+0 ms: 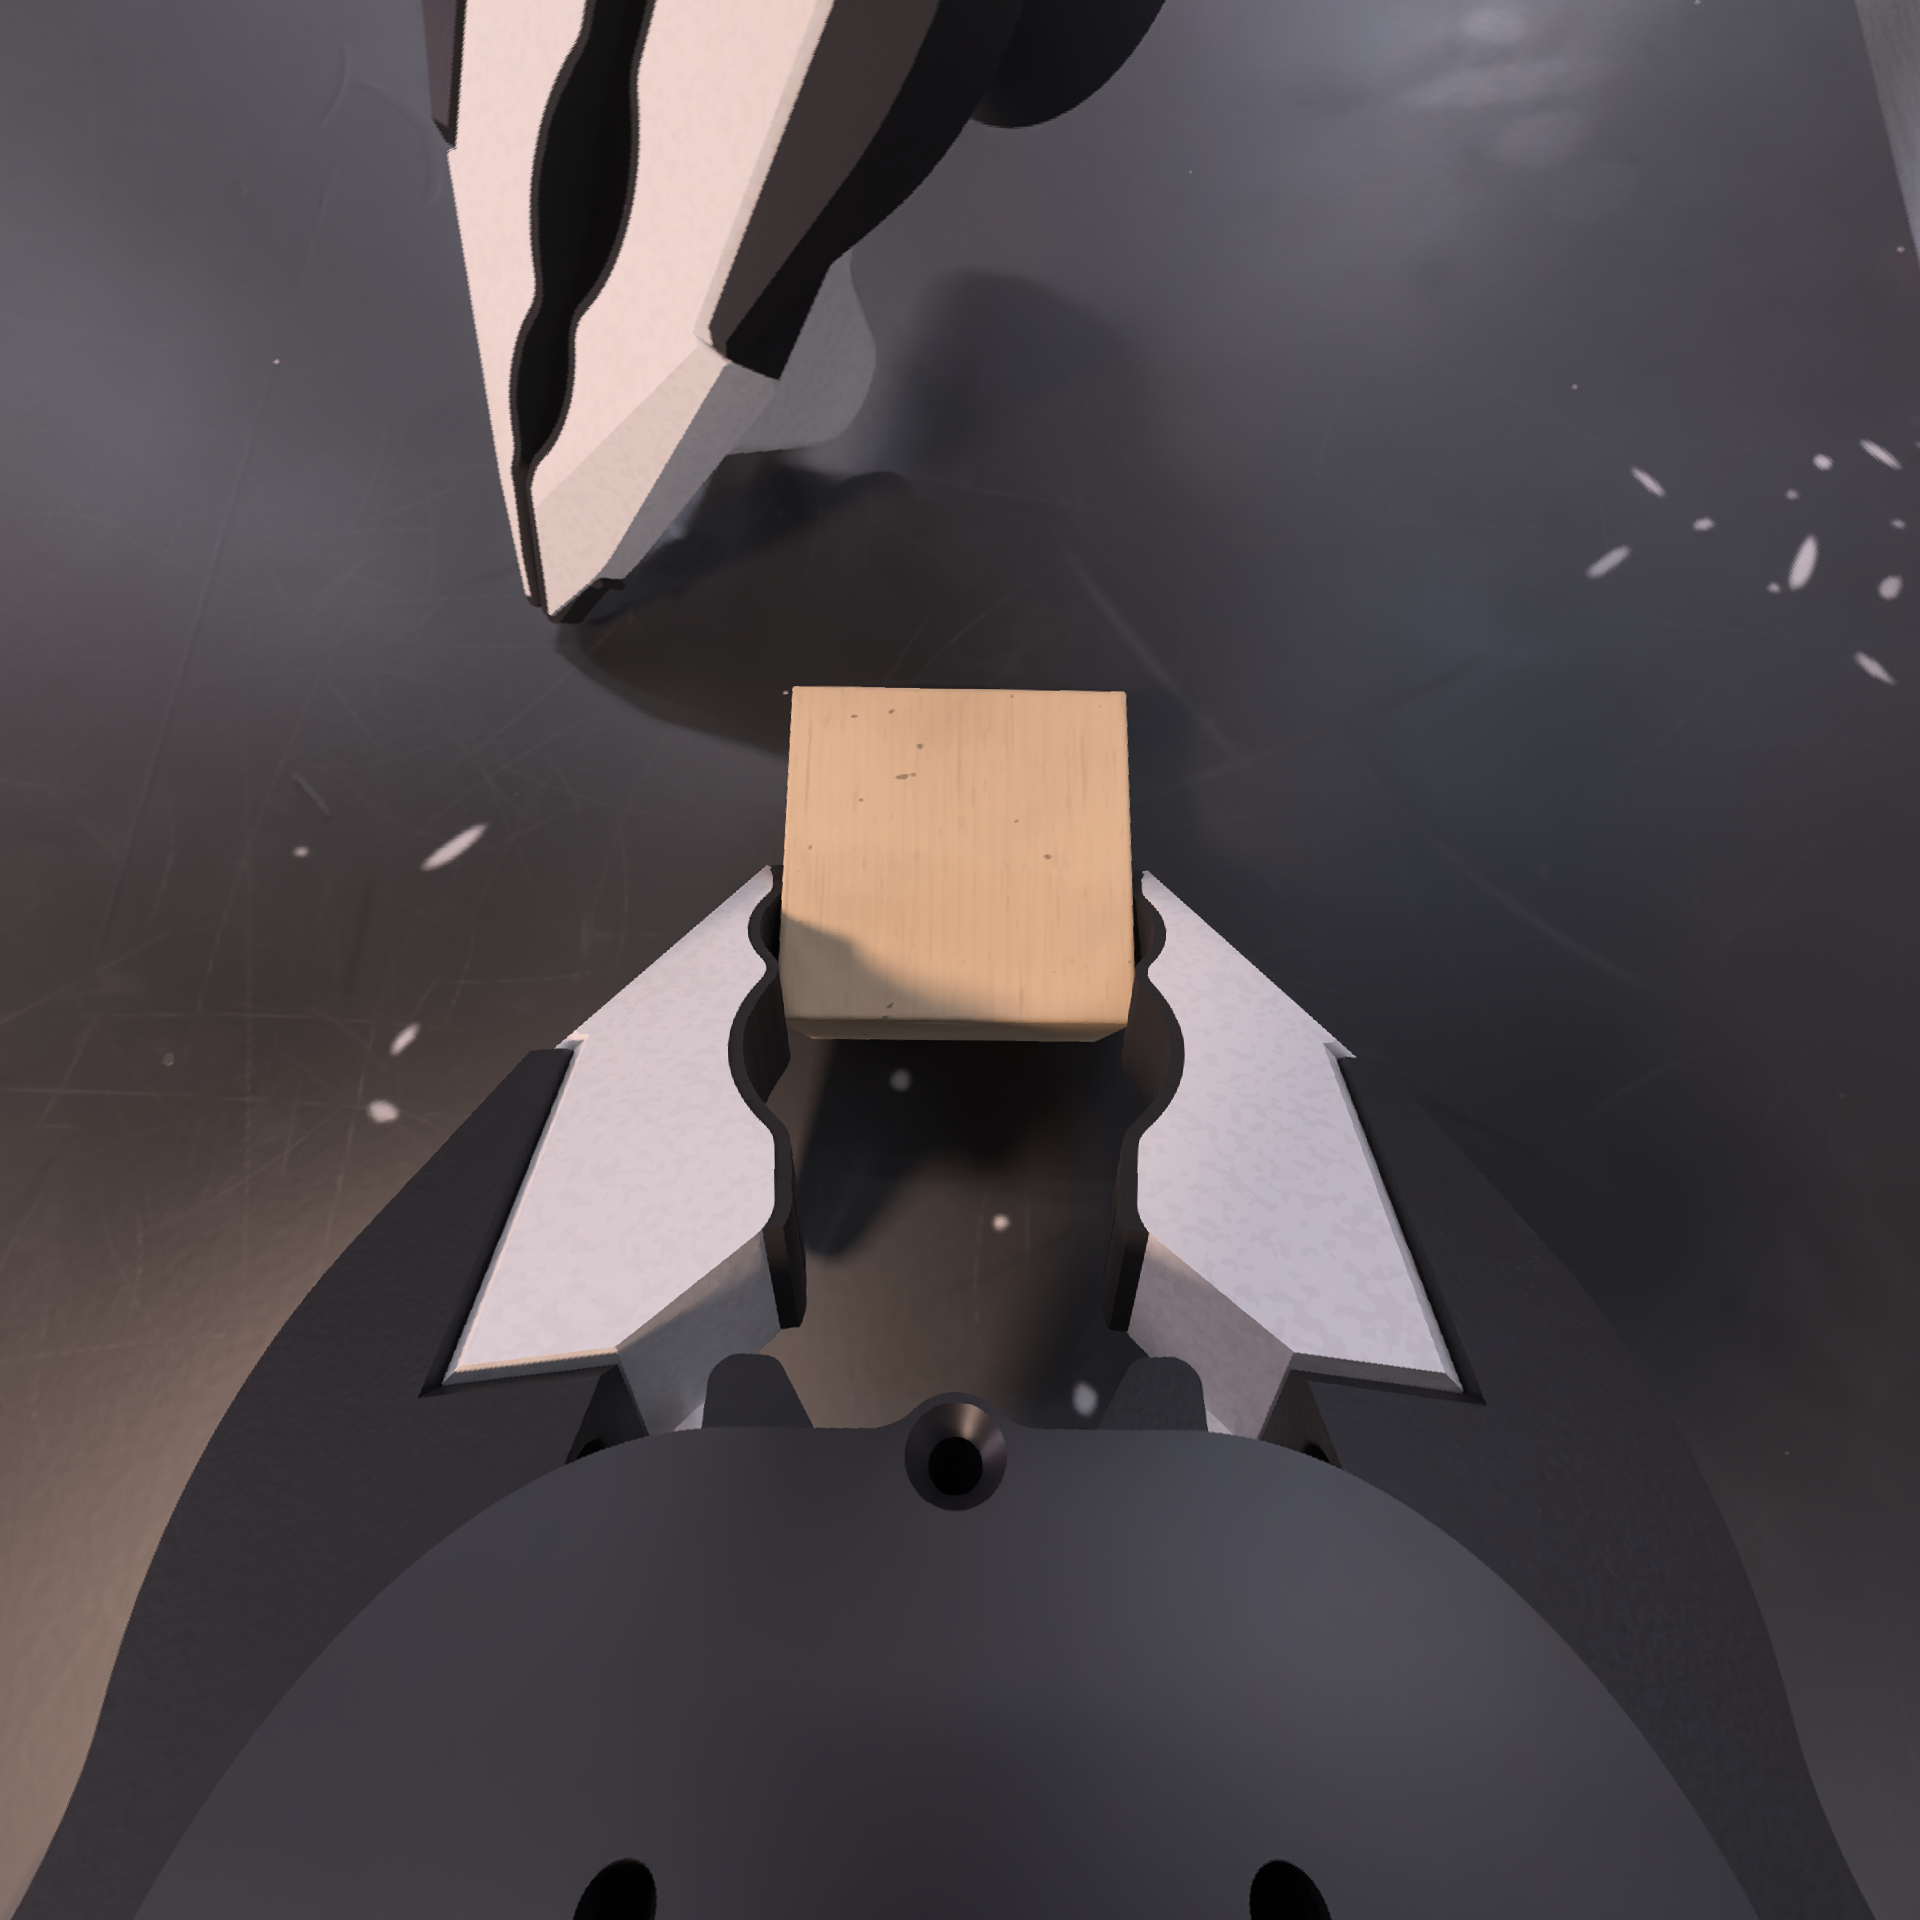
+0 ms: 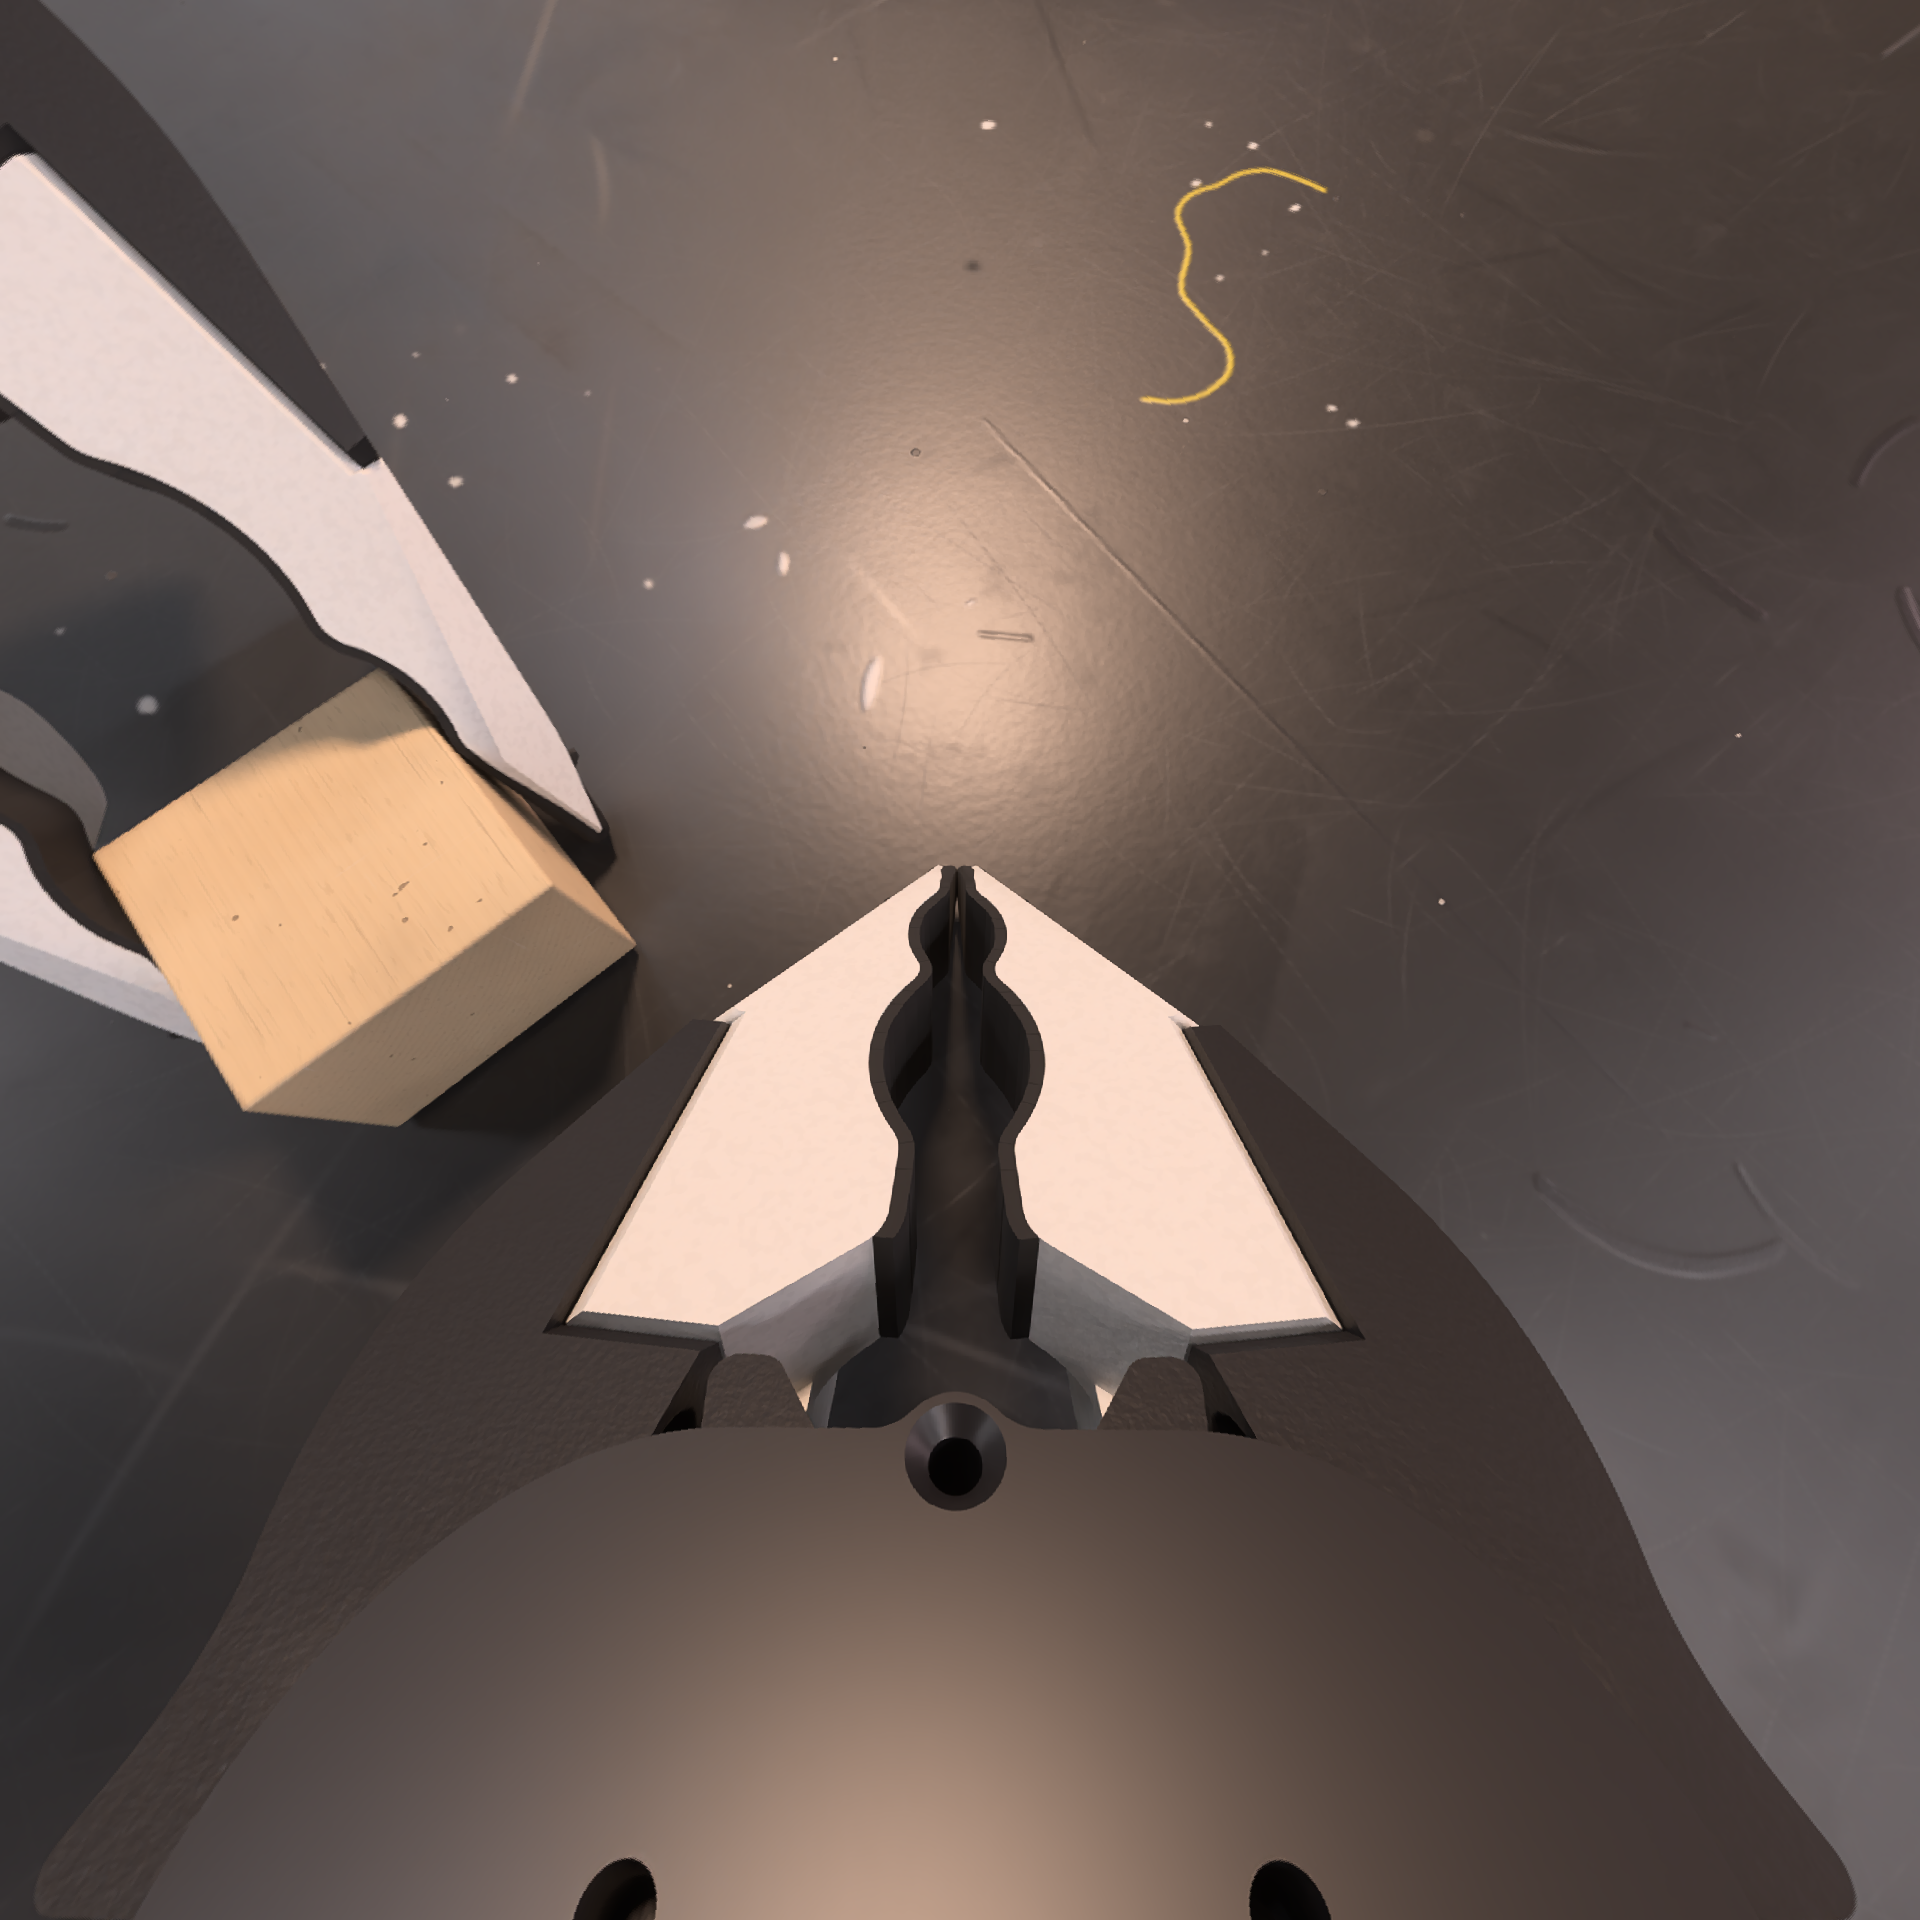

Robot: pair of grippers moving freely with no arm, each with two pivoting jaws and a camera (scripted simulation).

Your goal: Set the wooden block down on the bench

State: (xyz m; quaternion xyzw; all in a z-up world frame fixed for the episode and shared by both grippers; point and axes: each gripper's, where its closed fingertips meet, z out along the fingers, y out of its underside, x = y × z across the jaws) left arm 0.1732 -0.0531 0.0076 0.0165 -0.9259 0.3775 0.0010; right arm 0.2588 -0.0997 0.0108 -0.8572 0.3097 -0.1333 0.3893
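Note:
The wooden block (image 1: 956,862) is a pale cube held between the fingertips of my left gripper (image 1: 958,883), which is shut on its two sides. It sits low over the dark bench (image 1: 1455,935); I cannot tell whether it touches. The right wrist view shows the block (image 2: 343,914) at the left, clamped between the left gripper's fingers (image 2: 260,447). My right gripper (image 2: 954,873) is shut and empty, just right of the block. In the left wrist view it (image 1: 551,608) points down at the bench just beyond the block, to the left.
The bench (image 2: 1351,831) is a dark, scratched surface with white specks. A thin yellow thread (image 2: 1205,291) lies on it ahead of the right gripper.

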